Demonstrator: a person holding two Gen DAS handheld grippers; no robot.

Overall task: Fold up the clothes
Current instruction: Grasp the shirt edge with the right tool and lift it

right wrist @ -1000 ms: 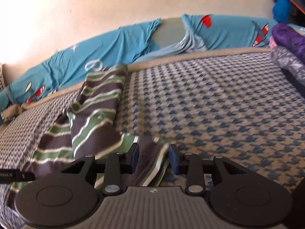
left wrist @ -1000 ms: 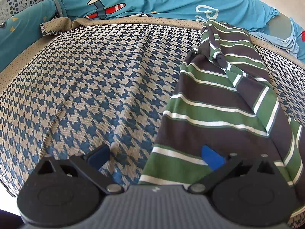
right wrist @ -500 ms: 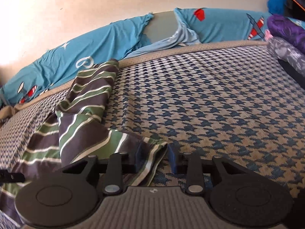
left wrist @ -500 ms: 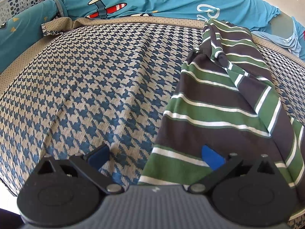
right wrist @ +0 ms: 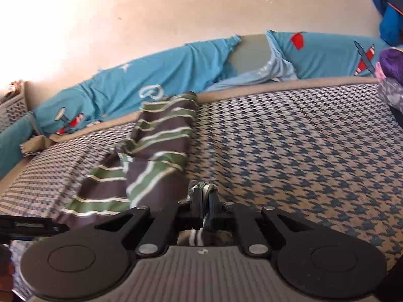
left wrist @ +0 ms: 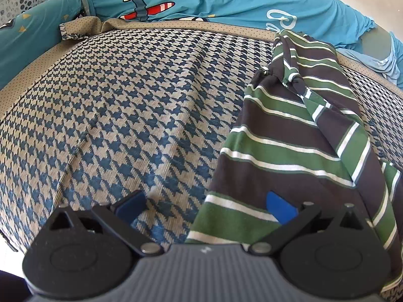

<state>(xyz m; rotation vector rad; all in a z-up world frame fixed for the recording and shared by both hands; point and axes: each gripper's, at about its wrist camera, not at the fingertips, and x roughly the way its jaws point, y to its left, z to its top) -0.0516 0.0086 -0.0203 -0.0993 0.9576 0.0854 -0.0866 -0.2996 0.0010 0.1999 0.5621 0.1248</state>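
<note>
your right gripper (right wrist: 203, 202) pinching near corner of striped shirt (left wrist: 297, 136), jaws closed on it; your left gripper (left wrist: 205, 203) hovering wide open over shirt's near left edge on houndstooth cover (left wrist: 121, 105)

The right gripper (right wrist: 203, 202) has closed — a second ago its blue pads stood apart around a hem of the green, grey and white striped garment (right wrist: 156, 151), and now they press together on a bunched corner of that cloth, which pokes up between them. The view from this gripper has also swung, so the garment's folded edge sits further left. The left gripper's view shows almost no change.
</note>
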